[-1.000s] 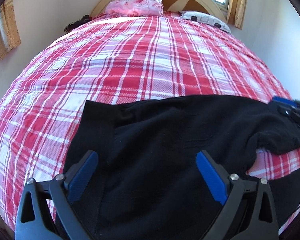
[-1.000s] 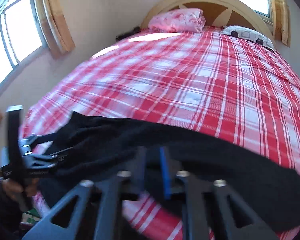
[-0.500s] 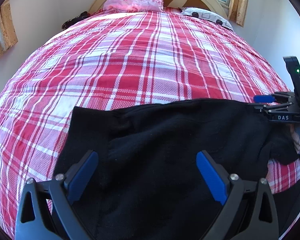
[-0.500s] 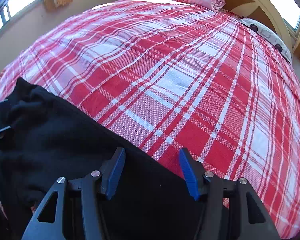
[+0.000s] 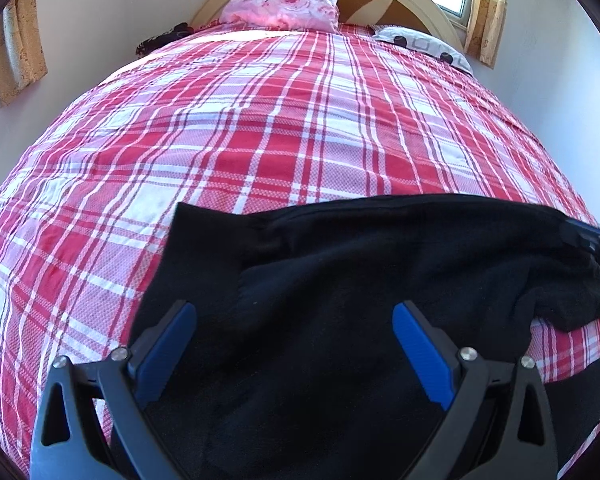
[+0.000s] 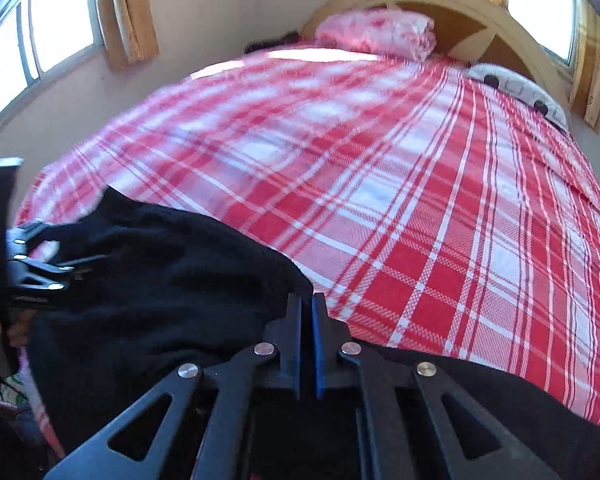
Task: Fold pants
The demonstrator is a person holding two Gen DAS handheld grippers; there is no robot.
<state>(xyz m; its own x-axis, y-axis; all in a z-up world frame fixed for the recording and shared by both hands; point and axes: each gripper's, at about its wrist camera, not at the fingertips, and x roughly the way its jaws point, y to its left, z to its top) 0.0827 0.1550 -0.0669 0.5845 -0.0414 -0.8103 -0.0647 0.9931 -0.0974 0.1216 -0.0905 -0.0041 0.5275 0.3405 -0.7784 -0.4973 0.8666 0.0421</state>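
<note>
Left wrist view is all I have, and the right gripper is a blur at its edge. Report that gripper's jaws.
Observer: In the right wrist view the right gripper has its jaws shut, blue pads pressed together.
Operator: Say whether it has cloth.
Observer: Cannot tell. The black pants bunch against its tips on the left, and the plaid bedspread lies bare just past them.
Operator: Describe my left gripper from that side.
Observer: The left gripper sits at the far left of that view, open over the pants' other end, with a hand on its handle.
</note>
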